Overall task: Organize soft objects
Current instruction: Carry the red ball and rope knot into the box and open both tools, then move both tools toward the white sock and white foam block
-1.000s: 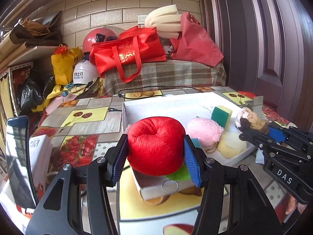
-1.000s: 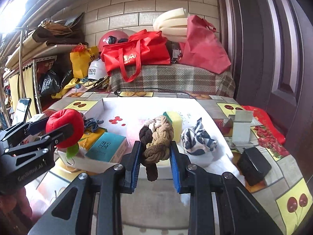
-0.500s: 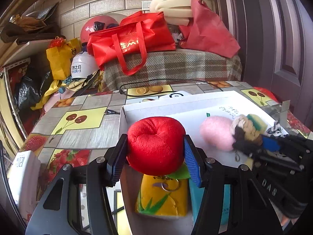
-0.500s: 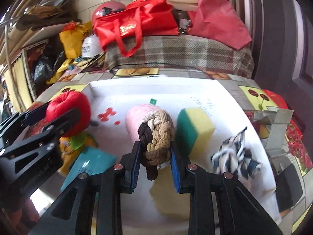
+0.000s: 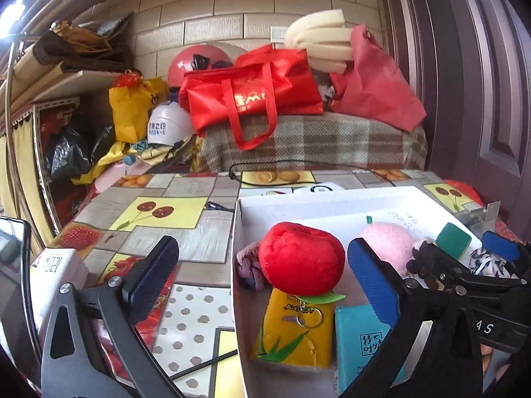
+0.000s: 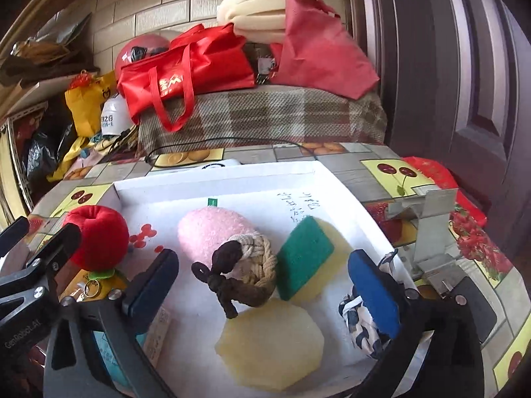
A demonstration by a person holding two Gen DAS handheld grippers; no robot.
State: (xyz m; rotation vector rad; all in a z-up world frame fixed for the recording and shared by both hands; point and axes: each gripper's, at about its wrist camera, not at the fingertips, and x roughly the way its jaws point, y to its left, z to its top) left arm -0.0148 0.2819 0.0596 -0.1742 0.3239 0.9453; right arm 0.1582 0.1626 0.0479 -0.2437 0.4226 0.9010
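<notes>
Now both my grippers are opening, the left gripper (image 5: 262, 282) around the red plush apple (image 5: 300, 257) atop a yellow packet (image 5: 293, 331), the right gripper (image 6: 262, 285) around the brown-and-beige braided rope knot (image 6: 245, 275) inside the white cardboard box (image 6: 232, 175).

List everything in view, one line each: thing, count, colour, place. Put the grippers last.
box: 1, white, on table
plush apple: 1, red, box's left end
pink puff: 1, pink, box middle
rope knot: 1, tan and brown, against the puff
sponge: 1, green and yellow, right of knot
round sponge: 1, pale yellow, box's near side
scrunchie: 1, black and white, box's right end
packets: 2, yellow and teal, below apple
tote bag: 1, red, behind table
left gripper: fingers opening, apple released
right gripper: fingers opening, knot released
</notes>
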